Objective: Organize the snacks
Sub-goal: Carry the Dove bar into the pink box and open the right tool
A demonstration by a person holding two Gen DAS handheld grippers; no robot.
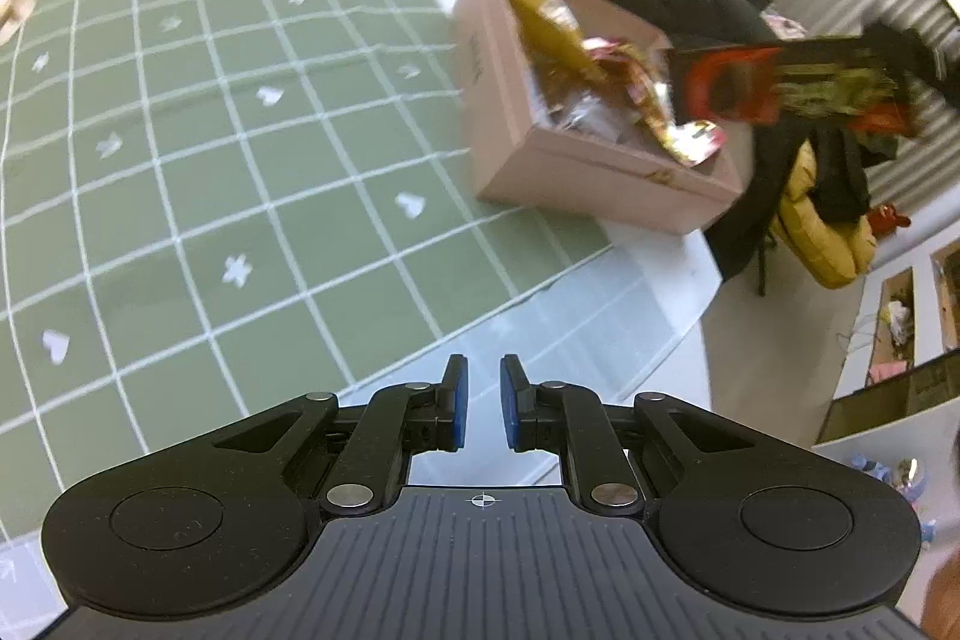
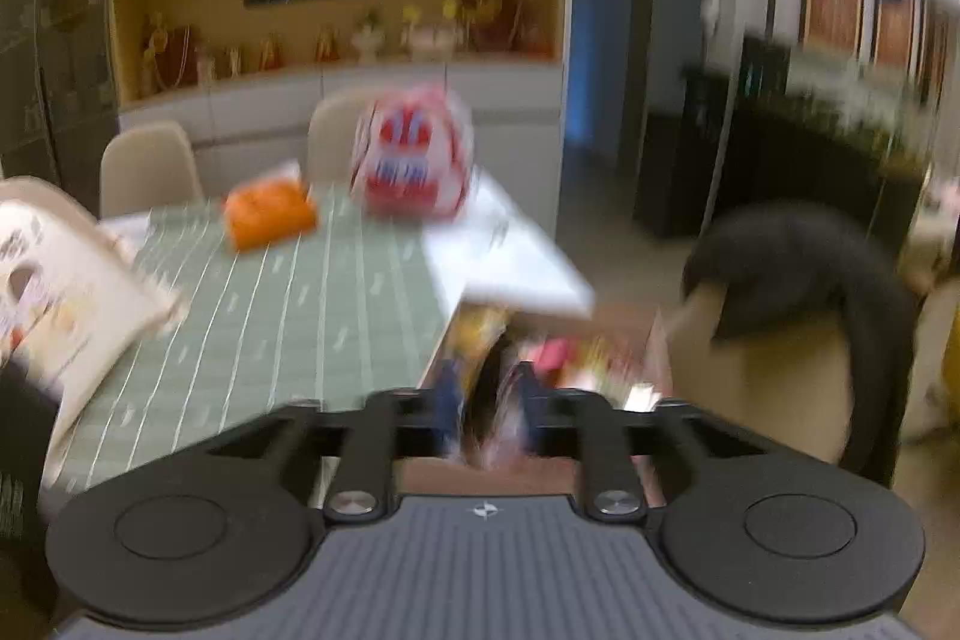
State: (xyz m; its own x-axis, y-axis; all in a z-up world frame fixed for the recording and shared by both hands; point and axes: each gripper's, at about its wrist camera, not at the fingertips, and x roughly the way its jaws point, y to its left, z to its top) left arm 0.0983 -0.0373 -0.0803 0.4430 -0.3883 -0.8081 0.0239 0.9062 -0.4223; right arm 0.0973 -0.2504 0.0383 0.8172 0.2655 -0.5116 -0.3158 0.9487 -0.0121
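The left gripper [image 1: 481,403] is seen nearly closed, nothing between its blue pads [image 1: 457,403]. Ahead and to its right, a pink cardboard box [image 1: 543,160] filled with crinkled snack packets [image 1: 591,64] is set at the table corner. The right gripper [image 2: 483,412] is closed on a blurred wrapper [image 2: 501,430], directly above that box.

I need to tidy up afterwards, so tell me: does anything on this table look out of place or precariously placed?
Yes. The pink box sits askew at the table's corner, partly on the bare white border beyond the green tablecloth. Crumpled snack wrappers stick up past its rim.
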